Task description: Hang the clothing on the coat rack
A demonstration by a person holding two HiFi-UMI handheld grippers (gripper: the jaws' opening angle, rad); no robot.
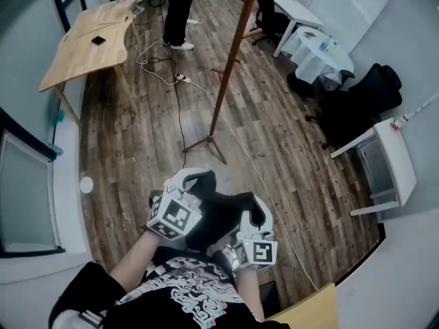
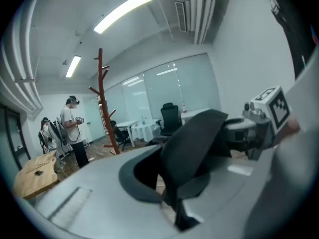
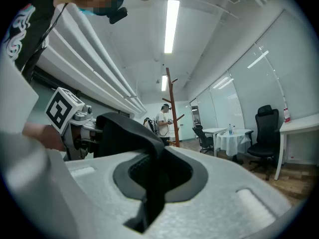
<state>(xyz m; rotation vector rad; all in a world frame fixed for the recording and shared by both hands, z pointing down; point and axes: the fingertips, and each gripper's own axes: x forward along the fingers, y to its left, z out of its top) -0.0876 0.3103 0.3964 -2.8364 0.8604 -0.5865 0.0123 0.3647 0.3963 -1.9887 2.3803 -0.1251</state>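
Observation:
A piece of black clothing [image 1: 221, 211] hangs stretched between my two grippers, close in front of my body. My left gripper [image 1: 191, 182] is shut on one end of it; in the left gripper view the black cloth [image 2: 192, 146] is pinched between the jaws. My right gripper [image 1: 254, 214] is shut on the other end, and the cloth [image 3: 149, 171] runs through its closed jaws. The brown wooden coat rack [image 1: 230, 64] stands ahead on the wood floor, its feet [image 1: 208, 142] a short way beyond the grippers. The rack [image 2: 102, 101] also shows upright in both gripper views, the rack [image 3: 172, 108] still far off.
A person [image 1: 178, 9] stands beyond the rack near a wooden table [image 1: 89, 40]. Cables [image 1: 180, 101] trail over the floor past the rack's feet. Office chairs [image 1: 357, 94], a cloth-covered table [image 1: 317, 52] and a white table [image 1: 396, 157] line the right side.

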